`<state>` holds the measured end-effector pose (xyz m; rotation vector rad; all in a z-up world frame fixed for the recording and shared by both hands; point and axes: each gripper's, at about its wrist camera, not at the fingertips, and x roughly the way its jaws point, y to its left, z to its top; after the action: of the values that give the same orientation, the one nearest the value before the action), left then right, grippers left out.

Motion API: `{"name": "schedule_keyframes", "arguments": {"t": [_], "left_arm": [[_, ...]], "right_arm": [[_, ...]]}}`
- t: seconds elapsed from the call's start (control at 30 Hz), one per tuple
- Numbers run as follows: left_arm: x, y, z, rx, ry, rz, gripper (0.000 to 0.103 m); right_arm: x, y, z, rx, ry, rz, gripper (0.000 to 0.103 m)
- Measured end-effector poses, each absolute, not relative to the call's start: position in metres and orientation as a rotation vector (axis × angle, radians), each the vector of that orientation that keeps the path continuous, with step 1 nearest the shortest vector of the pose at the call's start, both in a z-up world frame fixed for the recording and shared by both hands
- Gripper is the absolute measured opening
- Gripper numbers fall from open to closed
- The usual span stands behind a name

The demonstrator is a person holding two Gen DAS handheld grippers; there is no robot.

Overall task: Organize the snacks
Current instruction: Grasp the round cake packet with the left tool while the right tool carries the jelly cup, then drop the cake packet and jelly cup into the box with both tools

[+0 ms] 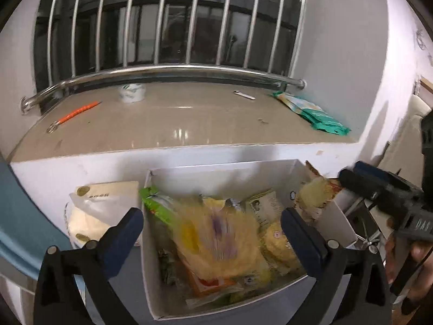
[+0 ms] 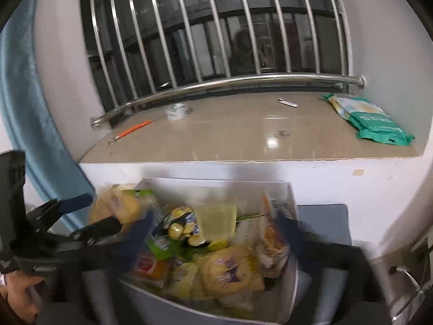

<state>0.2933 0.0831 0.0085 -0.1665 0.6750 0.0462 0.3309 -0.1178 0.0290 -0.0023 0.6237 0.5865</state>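
Observation:
A white box (image 1: 224, 172) full of snack packets stands below the window sill; it also shows in the right wrist view (image 2: 286, 192). A blurred yellow packet (image 1: 219, 241) lies on top of the pile between my left fingers. My left gripper (image 1: 211, 233) is open over the box, touching nothing. My right gripper (image 2: 213, 233) is open and blurred, with the box between its fingers. In the left wrist view the right gripper (image 1: 360, 176) reaches in at the box's right corner beside a pale yellow packet (image 1: 316, 192).
The beige window sill (image 1: 176, 124) carries a green packet (image 1: 314, 112), an orange pen (image 1: 78, 112), a small white roll (image 1: 131, 93) and a white stick (image 1: 245, 94). A steel rail (image 1: 162, 71) and window bars stand behind. A cream bag (image 1: 102, 203) sits left of the box. A blue curtain (image 2: 24, 108) hangs left.

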Motion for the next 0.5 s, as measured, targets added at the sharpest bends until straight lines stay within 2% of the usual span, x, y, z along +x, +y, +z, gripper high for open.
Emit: {"name": "schedule_keyframes", "arguments": {"t": [0.2, 0.5], "left_arm": [[0.274, 0.084, 0.009, -0.133, 0.629, 0.089, 0.103], [0.218, 0.073, 0.037, -0.199, 0.542, -0.019, 0.103]], "right_arm": [[0.32, -0.132, 0.026, 0.005, 0.614, 0.542, 0.103], [0.267, -0.132, 0.039, -0.094, 0.518, 0.577, 0.103]]}}
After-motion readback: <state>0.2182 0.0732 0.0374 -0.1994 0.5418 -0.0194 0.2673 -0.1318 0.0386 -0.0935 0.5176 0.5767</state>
